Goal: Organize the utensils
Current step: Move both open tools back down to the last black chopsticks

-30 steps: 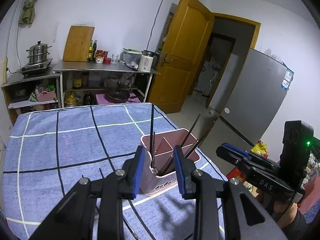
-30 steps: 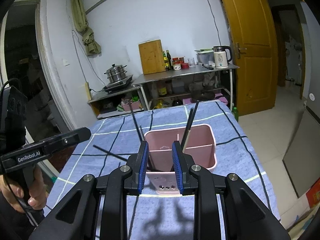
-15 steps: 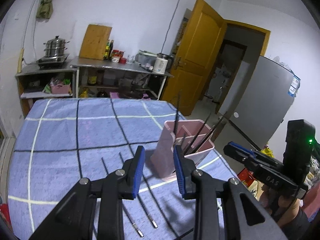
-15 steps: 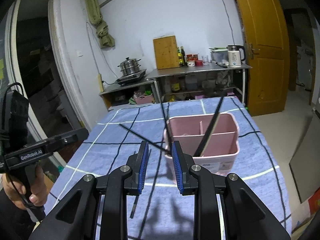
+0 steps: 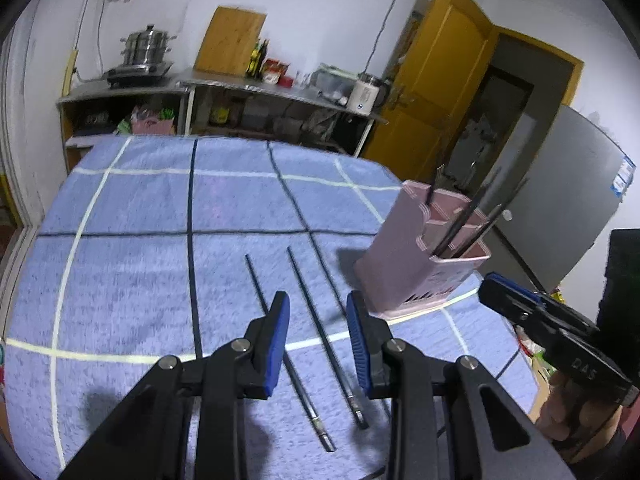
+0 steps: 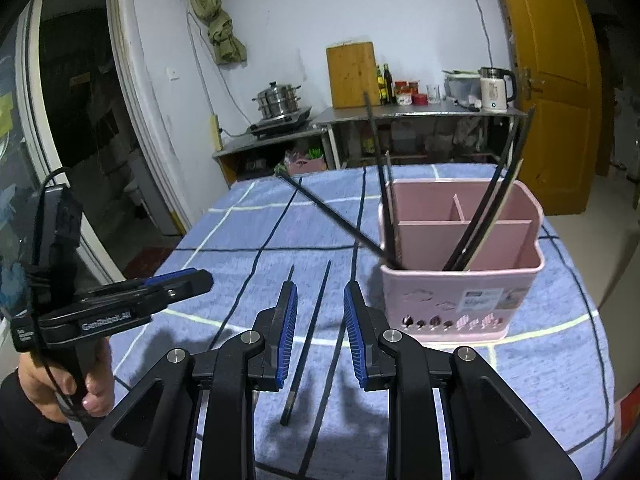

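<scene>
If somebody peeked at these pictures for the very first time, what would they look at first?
Probably the pink utensil holder standing on the blue checked cloth, with black chopsticks poking out of it at slants. Next, two loose chopsticks lying flat on the cloth, right in front of the open left gripper.

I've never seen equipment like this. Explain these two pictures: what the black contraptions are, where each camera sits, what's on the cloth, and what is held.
There is no robot. A person holds a trigger-operated tool in each hand, each with a camera looking along its blue-padded jaws. One picture comes from the left gripper, the other from the right gripper; each also sees the other tool off to the side. Both stand open and hold nothing. On the blue checked tablecloth lie two loose chopsticks, and beside them stands a pink utensil holder with several chopsticks already inside.
</scene>
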Demonstrator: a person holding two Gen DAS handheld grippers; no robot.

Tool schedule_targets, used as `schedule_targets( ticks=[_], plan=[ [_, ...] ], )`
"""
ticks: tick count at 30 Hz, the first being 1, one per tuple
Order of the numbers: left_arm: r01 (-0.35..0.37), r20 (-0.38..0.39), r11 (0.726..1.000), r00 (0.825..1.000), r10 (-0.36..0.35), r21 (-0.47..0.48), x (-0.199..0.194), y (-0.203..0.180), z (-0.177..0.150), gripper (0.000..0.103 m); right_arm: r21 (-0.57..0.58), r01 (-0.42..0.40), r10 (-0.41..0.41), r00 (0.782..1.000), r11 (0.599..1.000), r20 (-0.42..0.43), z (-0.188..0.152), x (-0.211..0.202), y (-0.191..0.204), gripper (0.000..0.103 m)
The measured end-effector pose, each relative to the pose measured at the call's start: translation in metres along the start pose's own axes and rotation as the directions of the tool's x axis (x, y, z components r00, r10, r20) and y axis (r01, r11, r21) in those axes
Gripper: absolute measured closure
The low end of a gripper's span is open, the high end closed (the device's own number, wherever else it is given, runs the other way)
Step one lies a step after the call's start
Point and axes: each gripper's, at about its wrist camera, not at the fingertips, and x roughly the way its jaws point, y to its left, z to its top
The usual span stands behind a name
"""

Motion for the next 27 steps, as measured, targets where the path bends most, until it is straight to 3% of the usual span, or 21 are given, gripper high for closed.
schedule_targets(
  ticks=[16, 18, 22, 27],
  plan=[
    [-0.071, -0.150, 0.996, 0.987, 0.062, -0.052, 0.097, 0.023, -0.022, 0.072, 0.009, -0.022, 0.023, 0.994, 1.000, -0.106, -0.021, 0.053, -0.004, 0.078],
    [-0.081, -0.161, 0.995, 0.984, 0.072, -0.050, 0.105, 0.024, -0.024, 0.075, 0.010, -0.026, 0.027, 0.992, 1.000, -0.124, -0.023, 0.063, -0.004, 0.078],
    [-0.130, -0.164, 0.991, 0.979, 0.124, -0.029, 0.116, 0.024, -0.027, 0.093, 0.017, -0.034, 0.036, 0.987, 0.999, -0.156, -0.033, 0.076, -0.002, 0.078],
    [-0.130, -0.155, 0.991, 0.980, 0.124, -0.025, 0.112, 0.025, -0.028, 0.094, 0.021, -0.041, 0.045, 0.979, 0.999, -0.199, -0.040, 0.099, 0.002, 0.078]
  ],
)
